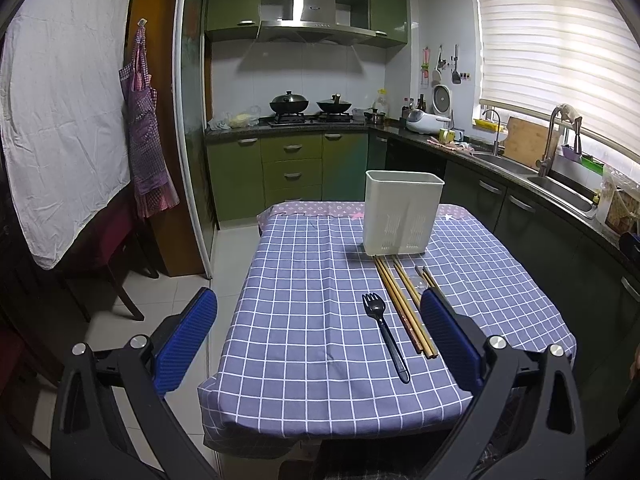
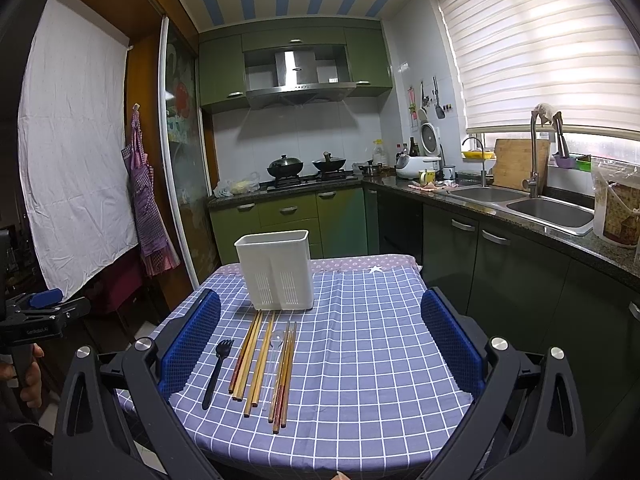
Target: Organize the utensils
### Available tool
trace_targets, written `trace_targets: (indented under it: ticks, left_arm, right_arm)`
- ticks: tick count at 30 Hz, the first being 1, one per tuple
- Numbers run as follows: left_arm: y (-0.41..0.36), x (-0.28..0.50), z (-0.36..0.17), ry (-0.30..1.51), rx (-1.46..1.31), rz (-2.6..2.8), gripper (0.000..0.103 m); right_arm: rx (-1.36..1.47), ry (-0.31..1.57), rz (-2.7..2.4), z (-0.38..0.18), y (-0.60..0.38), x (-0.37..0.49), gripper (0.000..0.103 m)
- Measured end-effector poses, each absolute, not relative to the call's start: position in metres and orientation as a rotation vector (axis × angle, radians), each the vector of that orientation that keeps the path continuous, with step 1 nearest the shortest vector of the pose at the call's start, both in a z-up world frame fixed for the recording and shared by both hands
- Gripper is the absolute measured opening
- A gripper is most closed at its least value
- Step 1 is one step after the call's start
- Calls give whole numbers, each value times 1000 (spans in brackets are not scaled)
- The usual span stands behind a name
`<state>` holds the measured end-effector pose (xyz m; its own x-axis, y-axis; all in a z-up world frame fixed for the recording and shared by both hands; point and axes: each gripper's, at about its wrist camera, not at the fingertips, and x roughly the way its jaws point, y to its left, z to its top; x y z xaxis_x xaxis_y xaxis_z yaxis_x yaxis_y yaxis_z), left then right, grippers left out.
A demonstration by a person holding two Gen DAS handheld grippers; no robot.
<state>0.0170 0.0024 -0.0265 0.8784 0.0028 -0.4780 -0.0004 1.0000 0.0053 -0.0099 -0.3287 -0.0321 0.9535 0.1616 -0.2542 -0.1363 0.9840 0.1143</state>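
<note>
A white slotted utensil holder (image 1: 402,216) (image 2: 276,270) stands upright at the far part of a blue checked table (image 1: 304,320) (image 2: 380,360). In front of it lie a black plastic fork (image 1: 386,336) (image 2: 216,372), several wooden chopsticks (image 1: 404,308) (image 2: 260,364) and a clear plastic spoon (image 2: 274,356). My left gripper (image 1: 318,332) is open and empty, above the table's near edge, the fork between its fingers' span. My right gripper (image 2: 320,340) is open and empty, above the table, right of the utensils. The left gripper also shows at the right wrist view's left edge (image 2: 44,308).
A kitchen counter with double sink (image 2: 520,204) runs along the right. A stove with two woks (image 1: 308,108) stands behind. A dark wooden chair (image 1: 104,248) and hanging apron (image 1: 148,140) are to the left. A bucket (image 2: 616,208) sits on the counter.
</note>
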Motion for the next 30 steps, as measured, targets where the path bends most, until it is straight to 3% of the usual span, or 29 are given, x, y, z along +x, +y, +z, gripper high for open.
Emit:
trace_targets:
  ticks: [30]
  left_arm:
    - [3,20,-28,514,5,0,97]
  right_arm:
    - [95,273,151,-38,-327,-10,99]
